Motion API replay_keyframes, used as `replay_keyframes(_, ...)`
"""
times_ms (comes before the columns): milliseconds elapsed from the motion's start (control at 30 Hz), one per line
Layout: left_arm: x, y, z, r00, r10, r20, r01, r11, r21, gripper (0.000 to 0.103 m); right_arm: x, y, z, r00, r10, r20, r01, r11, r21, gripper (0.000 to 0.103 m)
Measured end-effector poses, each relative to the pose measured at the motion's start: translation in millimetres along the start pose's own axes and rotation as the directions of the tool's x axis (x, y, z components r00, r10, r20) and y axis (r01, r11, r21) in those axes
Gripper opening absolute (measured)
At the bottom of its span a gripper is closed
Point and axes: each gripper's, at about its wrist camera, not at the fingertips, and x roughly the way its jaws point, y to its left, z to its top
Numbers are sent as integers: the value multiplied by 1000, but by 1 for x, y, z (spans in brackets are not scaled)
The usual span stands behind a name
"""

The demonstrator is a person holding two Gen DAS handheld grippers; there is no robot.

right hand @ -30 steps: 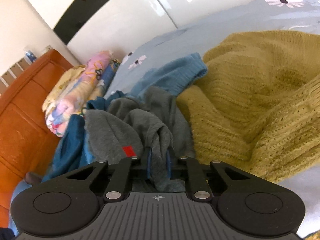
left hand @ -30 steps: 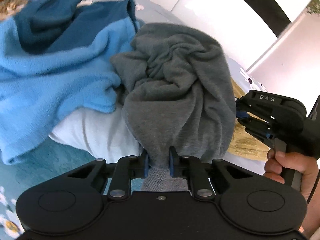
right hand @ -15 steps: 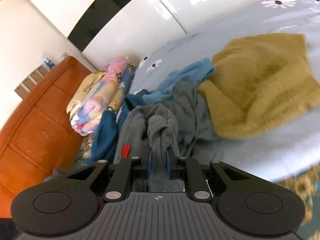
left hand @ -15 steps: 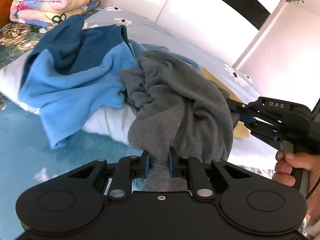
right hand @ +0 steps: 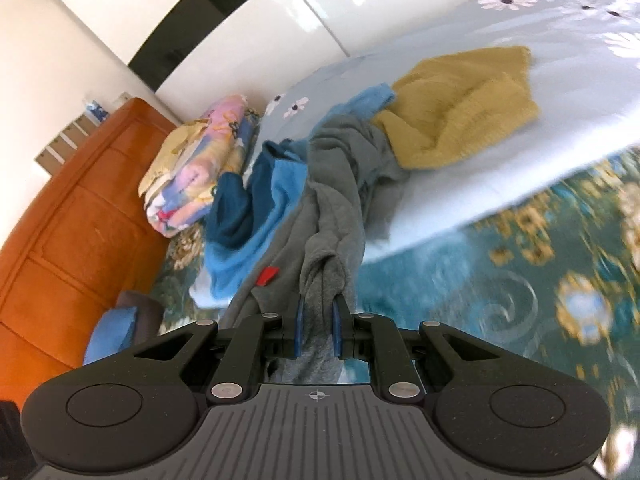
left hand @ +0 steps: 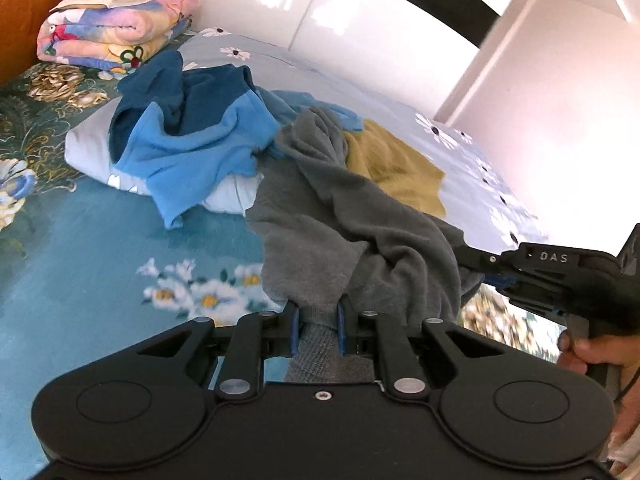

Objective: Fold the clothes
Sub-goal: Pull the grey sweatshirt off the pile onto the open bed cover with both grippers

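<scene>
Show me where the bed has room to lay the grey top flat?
Bare teal floral bedspread lies in front of the blue fleece jumper. Pale daisy sheet is free beyond the mustard knitted sweater. Between them it is crowded, where the grey fleece top trails.

One grey garment (left hand: 352, 216), one two-tone blue garment (left hand: 192, 136), one mustard-yellow knit (left hand: 396, 164), one pale pillow (left hand: 86, 144), one folded floral quilt stack (left hand: 112, 32), two black grippers, left gripper (left hand: 317, 322) and right gripper (right hand: 316, 320), one wooden cabinet (right hand: 72, 216)
</scene>
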Motion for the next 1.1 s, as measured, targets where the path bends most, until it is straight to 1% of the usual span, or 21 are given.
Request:
replay_keyframes(233,-56,12,-63,999,-17,-38,18,1000,12,14,-48,14,-74,997,-64,-43,64,998,2,12)
replay_keyframes(467,-100,51,-119,996,6,-86,-6,1000,-6,14,-71,36,-149,988,-86,-127,86,996,-5,11)
replay_keyframes(600,-112,81,-135,992,40,-116,-40,999,2,15,-61,53,-181,979,-86,-187,83,996,-23,11)
replay_keyframes(667,-108,97,-136,989,50,-137,-51,999,-5,15,-48,63,-191,971,-97,-219,88,995,-50,11)
replay_keyframes(800,-96,128,-138,983,65,-174,-72,997,-31,15,-24,74,-206,962,-108,-252,94,993,-64,11)
replay_keyframes(900,-83,147,-142,978,55,-203,-67,996,-52,16,-5,80,-213,949,-140,-281,115,988,-103,12)
replay_keyframes(967,-76,156,-145,973,47,-224,-59,997,-48,19,6,82,-215,940,-172,-294,139,982,-130,14)
replay_keyframes(1033,-75,160,-150,974,55,-222,-60,998,-16,20,8,82,-217,940,-180,-289,145,980,-139,18)
replay_keyframes(1100,-77,163,-154,976,62,-211,-61,998,10,20,2,83,-215,947,-187,-262,149,976,-158,36)
